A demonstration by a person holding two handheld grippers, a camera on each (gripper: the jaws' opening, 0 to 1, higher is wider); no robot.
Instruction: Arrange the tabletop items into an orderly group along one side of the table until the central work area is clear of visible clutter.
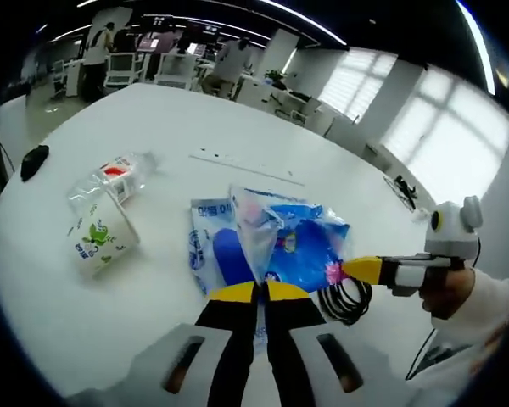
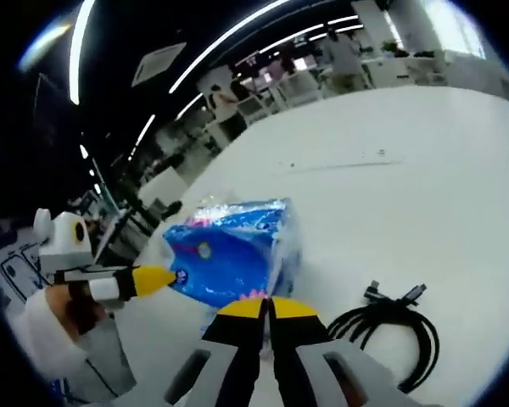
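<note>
A blue plastic-wrapped pack point(image 1: 293, 246) lies on the white table point(image 1: 178, 119), in front of my left gripper point(image 1: 256, 292). That gripper is shut on a pulled-up fold of the pack's clear wrap. My right gripper point(image 1: 362, 270) comes in from the right with its yellow tip at the pack's right edge. In the right gripper view the blue pack point(image 2: 229, 250) stands just beyond my right gripper point(image 2: 267, 307), whose jaws are shut on its near edge. The left gripper point(image 2: 148, 278) meets the pack from the left. A coiled black cable point(image 1: 343, 301) point(image 2: 390, 326) rests beside the pack.
A white wrapped roll with green print point(image 1: 97, 233) and a clear pack with a red label point(image 1: 123, 174) lie to the left. A black mouse-like object point(image 1: 34, 161) sits near the table's left edge. Office desks and chairs point(image 1: 161, 64) stand behind the table.
</note>
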